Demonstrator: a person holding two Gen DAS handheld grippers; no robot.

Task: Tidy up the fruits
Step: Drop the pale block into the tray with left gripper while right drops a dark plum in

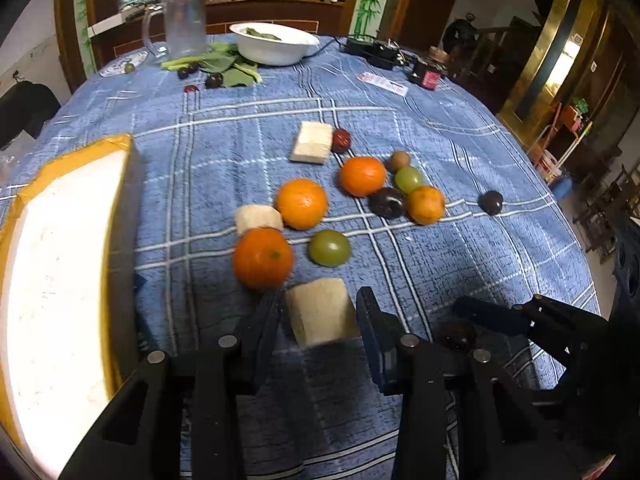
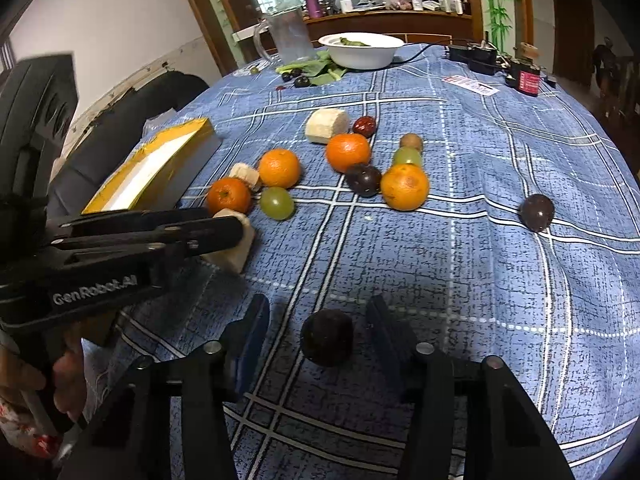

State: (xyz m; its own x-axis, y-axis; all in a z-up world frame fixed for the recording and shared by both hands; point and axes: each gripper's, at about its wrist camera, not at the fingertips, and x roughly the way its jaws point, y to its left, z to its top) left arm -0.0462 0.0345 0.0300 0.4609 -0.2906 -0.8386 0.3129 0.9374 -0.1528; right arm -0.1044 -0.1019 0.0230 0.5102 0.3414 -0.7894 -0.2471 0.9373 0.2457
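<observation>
woven cloth tablecloth, glossy oranges

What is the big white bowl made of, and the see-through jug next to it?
The bowl looks like glazed ceramic or hard plastic: smooth, plain white, with a soft shine on its rim; the look alone cannot settle which. The jug seems to be clear plastic, maybe glass: you can see through its cloudy wall and moulded handle.

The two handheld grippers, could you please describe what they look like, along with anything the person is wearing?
The left gripper and the right gripper are both matte black frames with round silver pivot pins and flat dark blue pads on their fingers. In the right wrist view, the left gripper's body carries white lettering reading GenRobot.AI. The hand gripping it emerges from a light sleeve with a red floral print. No cables show.
</observation>
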